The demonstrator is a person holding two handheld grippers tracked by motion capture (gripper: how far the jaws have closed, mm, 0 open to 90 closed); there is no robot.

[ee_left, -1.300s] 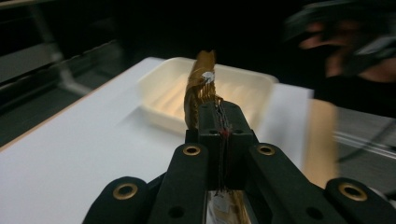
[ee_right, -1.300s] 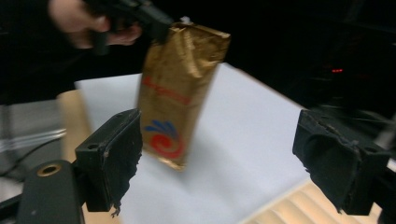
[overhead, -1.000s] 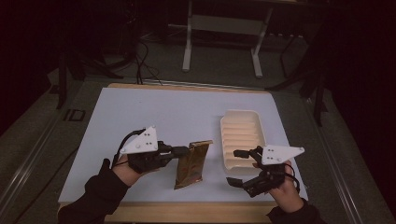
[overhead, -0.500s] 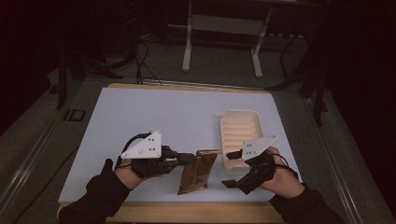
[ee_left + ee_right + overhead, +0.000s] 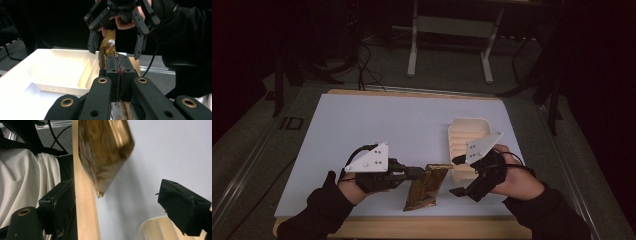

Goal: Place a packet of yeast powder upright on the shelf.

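Observation:
A gold-brown foil pouch (image 5: 423,189) hangs over the table's near edge, pinched at its top corner by my left gripper (image 5: 418,173), which is shut on it. In the left gripper view the shut left gripper (image 5: 118,68) clamps the pouch (image 5: 107,46) edge-on. My right gripper (image 5: 458,176) stands open just right of the pouch, one jaw high and one low. In the right gripper view the pouch (image 5: 102,152) hangs ahead of the open right gripper (image 5: 120,205), its lower tip between the black pads (image 5: 183,205) without touching them.
A cream ribbed tray (image 5: 469,131) sits on the white table (image 5: 377,125) right behind my right hand, and shows in the left gripper view as the tray (image 5: 60,72). The wooden front edge (image 5: 82,195) of the table runs under the pouch.
My right gripper has swung left from the table's right side to the pouch and turned its open jaws around it. The left gripper keeps hold of the pouch, shifted slightly nearer.

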